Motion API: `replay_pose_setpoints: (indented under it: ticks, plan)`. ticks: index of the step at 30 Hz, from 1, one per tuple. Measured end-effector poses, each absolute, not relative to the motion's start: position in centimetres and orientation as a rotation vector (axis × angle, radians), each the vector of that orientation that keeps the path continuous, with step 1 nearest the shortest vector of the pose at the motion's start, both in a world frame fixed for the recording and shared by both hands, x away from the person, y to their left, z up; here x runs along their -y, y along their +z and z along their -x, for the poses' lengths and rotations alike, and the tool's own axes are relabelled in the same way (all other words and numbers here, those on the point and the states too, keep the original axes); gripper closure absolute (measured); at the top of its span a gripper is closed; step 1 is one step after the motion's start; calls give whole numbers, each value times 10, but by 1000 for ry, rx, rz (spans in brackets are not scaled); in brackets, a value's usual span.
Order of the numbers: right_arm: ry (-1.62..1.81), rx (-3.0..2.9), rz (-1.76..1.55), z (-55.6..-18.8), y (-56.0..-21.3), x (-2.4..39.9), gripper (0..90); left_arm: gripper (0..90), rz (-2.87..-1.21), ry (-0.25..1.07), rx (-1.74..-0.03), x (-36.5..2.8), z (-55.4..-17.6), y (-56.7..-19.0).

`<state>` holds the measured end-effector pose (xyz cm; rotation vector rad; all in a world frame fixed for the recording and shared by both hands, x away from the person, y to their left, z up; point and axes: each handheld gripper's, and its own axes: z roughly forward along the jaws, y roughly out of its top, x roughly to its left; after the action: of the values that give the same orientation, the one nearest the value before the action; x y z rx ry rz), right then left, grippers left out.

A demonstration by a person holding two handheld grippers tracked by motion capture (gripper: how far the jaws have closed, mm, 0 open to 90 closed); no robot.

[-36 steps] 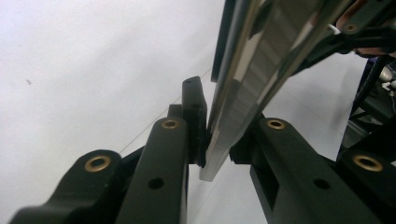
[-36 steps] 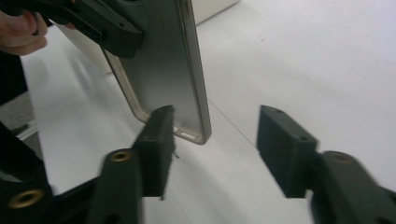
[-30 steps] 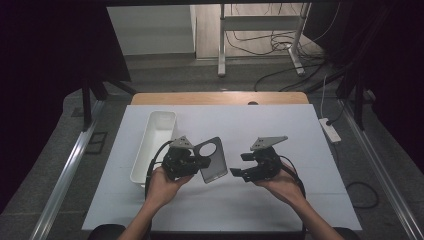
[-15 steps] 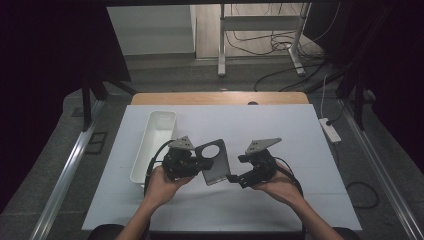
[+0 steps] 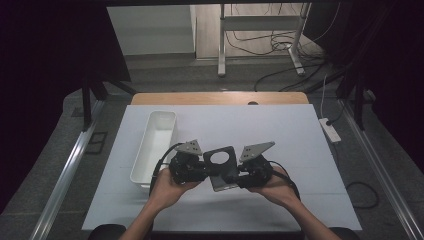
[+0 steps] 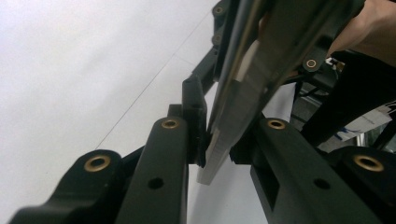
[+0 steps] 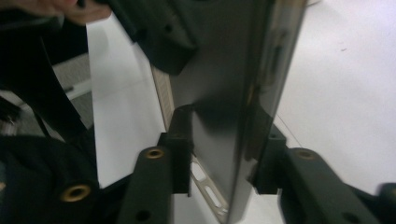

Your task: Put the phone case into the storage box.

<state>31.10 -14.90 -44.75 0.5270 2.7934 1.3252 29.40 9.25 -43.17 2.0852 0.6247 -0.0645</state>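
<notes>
The right gripper has closed in from 3 o'clock; both it and the left gripper now pinch the metal plate between them, above the white table.

a white tray rests on the white table, left side.

Looks like a lab / recording rig, not a home. White table with a wooden edge, boxed in by dark curtains. Loose cables on the floor behind, metal stand legs, power strip at the right, aluminium rail along the left side.
</notes>
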Motion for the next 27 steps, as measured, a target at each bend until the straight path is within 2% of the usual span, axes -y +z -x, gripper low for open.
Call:
replay_pose_setpoints:
  ticks: [3, 10, 14, 27]
  plan:
    - [1327, -2814, -508, -311, -445, 150, 788, 741, -2080, -55, -612, -94, -294, -432]
    - [1312, -2774, -496, -307, -442, 148, 801, 664, -2070, -17, -651, -95, -296, -433]
    - [1277, -2718, -537, -307, -440, 151, 802, 540, -2066, 64, -704, -99, -297, -433]
    - [1255, -2621, -660, -311, -438, 159, 802, 193, -2022, 129, -838, -106, -302, -438]
